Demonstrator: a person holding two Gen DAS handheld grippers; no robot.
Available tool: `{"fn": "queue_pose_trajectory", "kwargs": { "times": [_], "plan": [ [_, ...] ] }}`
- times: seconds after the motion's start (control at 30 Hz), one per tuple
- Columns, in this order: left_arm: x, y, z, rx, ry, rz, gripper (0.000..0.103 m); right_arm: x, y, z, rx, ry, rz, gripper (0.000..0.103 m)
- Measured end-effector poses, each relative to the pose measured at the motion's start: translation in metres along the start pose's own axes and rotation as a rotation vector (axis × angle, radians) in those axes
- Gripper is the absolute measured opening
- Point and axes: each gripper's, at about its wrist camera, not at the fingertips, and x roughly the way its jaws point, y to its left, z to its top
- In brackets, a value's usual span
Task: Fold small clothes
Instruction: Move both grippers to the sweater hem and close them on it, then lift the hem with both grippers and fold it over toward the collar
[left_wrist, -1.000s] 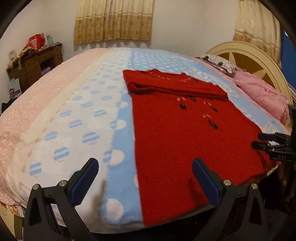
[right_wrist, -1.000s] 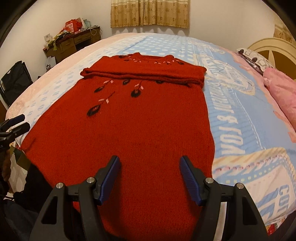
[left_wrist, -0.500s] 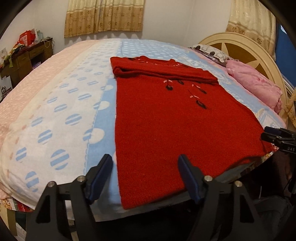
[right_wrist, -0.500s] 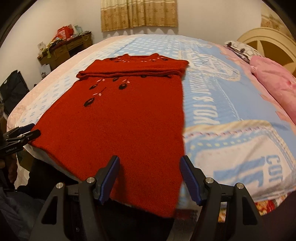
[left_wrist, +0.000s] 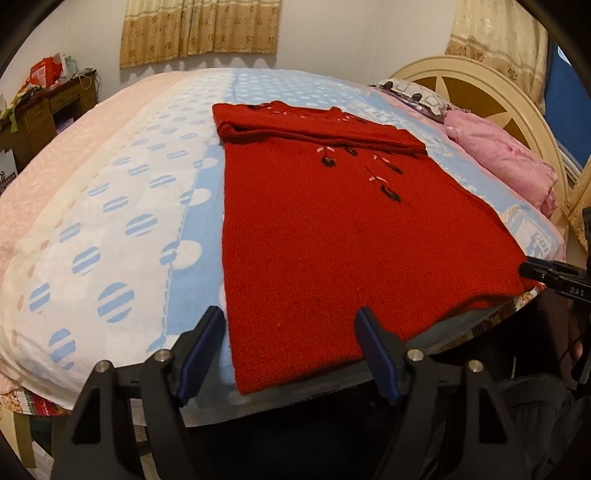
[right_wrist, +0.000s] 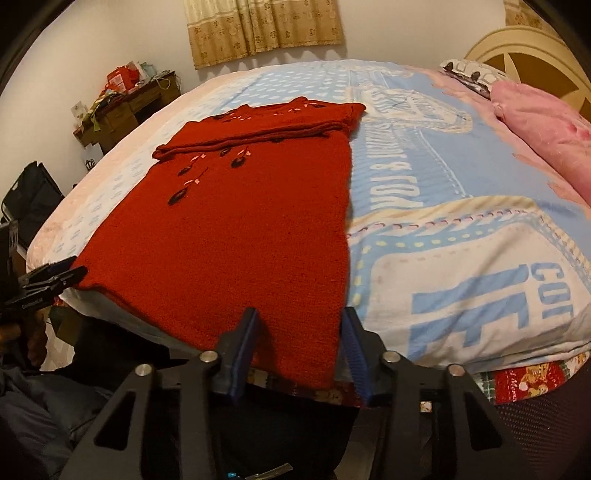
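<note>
A red knitted sweater (left_wrist: 325, 229) with small flower embroidery lies flat on the bed, its far end folded over into a band. It also shows in the right wrist view (right_wrist: 236, 229). My left gripper (left_wrist: 290, 350) is open, its jaws either side of the sweater's near left hem corner at the bed edge. My right gripper (right_wrist: 301, 349) is open but narrower, its jaws either side of the near right hem corner. Each gripper shows at the edge of the other's view: the right gripper (left_wrist: 554, 277), the left gripper (right_wrist: 48, 280).
The bed has a blue, white and pink printed blanket (left_wrist: 122, 221). A pink pillow (left_wrist: 506, 162) and a cream headboard (left_wrist: 491, 92) are at the right. A cluttered wooden desk (right_wrist: 125, 107) stands by the far wall. Curtains (left_wrist: 199, 29) hang behind.
Both grippers have pulled back toward the near bed edge and lined up on the sweater's hem corners. The right gripper's jaws have narrowed; the left's narrowed too.
</note>
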Motion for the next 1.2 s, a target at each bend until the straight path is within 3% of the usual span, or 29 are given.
{"fn": "queue_pose_trajectory", "kwargs": {
  "times": [0.1, 0.17, 0.2, 0.43, 0.5, 0.53, 0.63, 0.77, 1.03, 1.2],
  "plan": [
    [-0.002, 0.002, 0.000, -0.003, -0.004, -0.006, 0.070, -0.002, -0.007, 0.000, 0.024, 0.003, 0.012, 0.021],
    [-0.005, 0.004, -0.001, -0.008, -0.010, -0.008, 0.052, -0.003, -0.010, -0.001, 0.049, 0.012, 0.073, 0.017],
    [-0.006, 0.004, 0.000, -0.008, -0.008, -0.012, 0.049, -0.004, -0.009, -0.003, 0.050, 0.015, 0.094, 0.017],
    [-0.005, 0.011, 0.000, -0.041, 0.013, -0.046, 0.050, 0.001, -0.010, -0.007, 0.065, 0.019, 0.141, 0.017],
    [-0.006, 0.012, 0.001, -0.040, 0.033, -0.055, 0.050, -0.001, -0.011, -0.006, 0.061, 0.010, 0.144, 0.010],
    [-0.008, 0.013, 0.001, -0.045, 0.045, -0.063, 0.045, -0.002, -0.011, -0.006, 0.060, 0.004, 0.138, 0.008],
    [-0.012, 0.023, 0.002, -0.074, 0.050, -0.097, 0.009, -0.006, -0.015, -0.004, 0.082, -0.022, 0.176, 0.007],
    [-0.013, 0.033, 0.001, -0.141, 0.019, -0.182, 0.008, -0.013, -0.019, -0.002, 0.106, -0.057, 0.219, 0.007],
    [-0.040, 0.030, 0.015, -0.137, -0.138, -0.252, 0.008, -0.028, -0.029, 0.007, 0.158, -0.117, 0.287, 0.006],
    [-0.048, 0.034, 0.033, -0.128, -0.189, -0.260, 0.008, -0.046, -0.034, 0.023, 0.187, -0.183, 0.338, 0.006]
  ]
}}
